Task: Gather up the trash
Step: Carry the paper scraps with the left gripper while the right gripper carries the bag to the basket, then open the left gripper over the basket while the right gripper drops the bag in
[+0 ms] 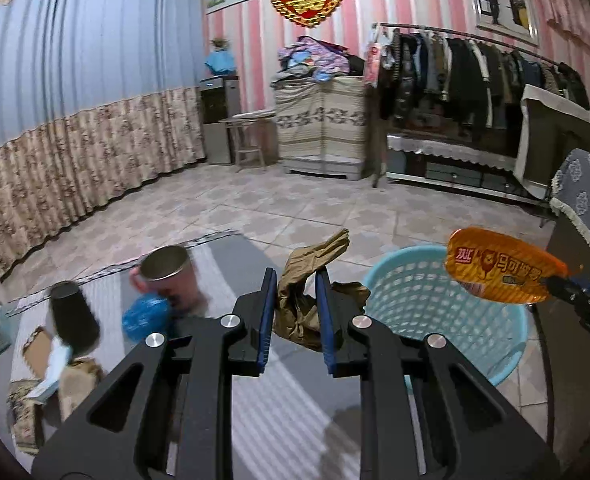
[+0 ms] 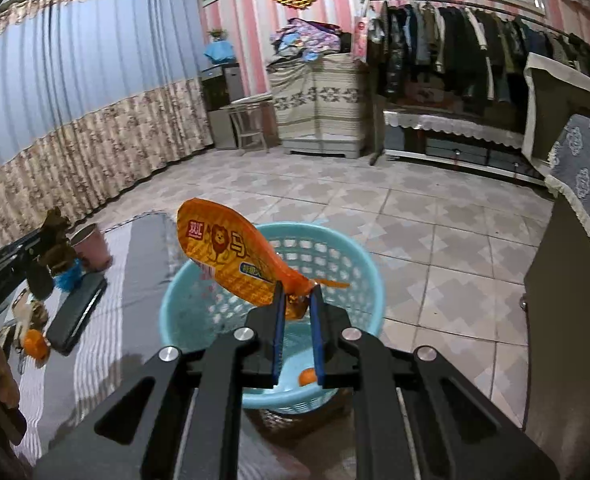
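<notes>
Left gripper (image 1: pixel 295 280) is clamping a crumpled brown paper wad (image 1: pixel 307 280) between its blue pads, jaws narrowed onto it, the wad sticking up above the fingertips and hanging just left of the basket rim. Right gripper (image 2: pixel 297 294) is pinching the twisted tail of an orange snack wrapper (image 2: pixel 223 252), jaws nearly closed on it; the wrapper is tilting up and to the left, its printed face showing, directly over the light blue basket (image 2: pixel 355 256). The basket is standing on the tiled floor (image 2: pixel 435 220) beside the bench (image 1: pixel 279 400), which is wearing a grey striped cover. Inside the basket a small orange piece (image 2: pixel 307 377) is lying on the bottom. From the left wrist view the wrapper is showing at the basket's far right edge. Still sitting on the bench: a pink metal-lined cup (image 1: pixel 171 276), a crumpled blue bag (image 1: pixel 145 316) touching the cup's base, a black cup (image 1: pixel 73 316) turned upside down, and torn cardboard scraps (image 1: pixel 35 344) near the left edge. From the right wrist view a dark flat case (image 2: pixel 77 312) and an orange peel bit (image 2: pixel 35 344) are also lying there. Nothing is standing between either gripper and the basket opening.
</notes>
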The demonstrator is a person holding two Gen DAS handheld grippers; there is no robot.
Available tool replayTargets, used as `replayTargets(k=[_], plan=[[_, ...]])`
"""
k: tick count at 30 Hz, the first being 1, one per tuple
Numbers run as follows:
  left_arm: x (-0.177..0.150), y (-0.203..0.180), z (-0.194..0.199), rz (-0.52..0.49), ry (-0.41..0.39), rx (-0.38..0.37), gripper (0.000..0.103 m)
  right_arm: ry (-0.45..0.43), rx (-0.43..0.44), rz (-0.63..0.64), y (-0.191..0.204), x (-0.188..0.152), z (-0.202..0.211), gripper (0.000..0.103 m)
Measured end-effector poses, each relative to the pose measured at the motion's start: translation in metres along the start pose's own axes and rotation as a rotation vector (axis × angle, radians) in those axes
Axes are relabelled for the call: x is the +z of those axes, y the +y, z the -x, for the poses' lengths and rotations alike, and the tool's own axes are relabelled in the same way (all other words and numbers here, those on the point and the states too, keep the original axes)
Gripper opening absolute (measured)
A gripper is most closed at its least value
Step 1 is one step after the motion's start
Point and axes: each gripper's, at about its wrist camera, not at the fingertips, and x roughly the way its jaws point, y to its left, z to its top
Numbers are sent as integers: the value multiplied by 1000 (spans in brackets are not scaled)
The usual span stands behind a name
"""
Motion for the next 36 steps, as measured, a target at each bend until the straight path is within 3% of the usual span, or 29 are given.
replayTargets(k=[14, 26, 27, 32, 36], plan=[[13, -73, -48, -62, 11, -116, 19, 9, -71, -90, -43, 7, -24, 12], [7, -99, -93, -85, 76, -143, 23, 45, -76, -96, -39, 2, -42, 12], [5, -98, -96, -81, 86, -146, 24, 48, -76, -93, -39, 2, -43, 12], [4, -90, -93, -80, 76, -108, 60, 60, -67, -80, -36, 3, -49, 12], [8, -75, -84, -78, 44, -54, 71, 72, -50, -65, -27, 2, -55, 12]])
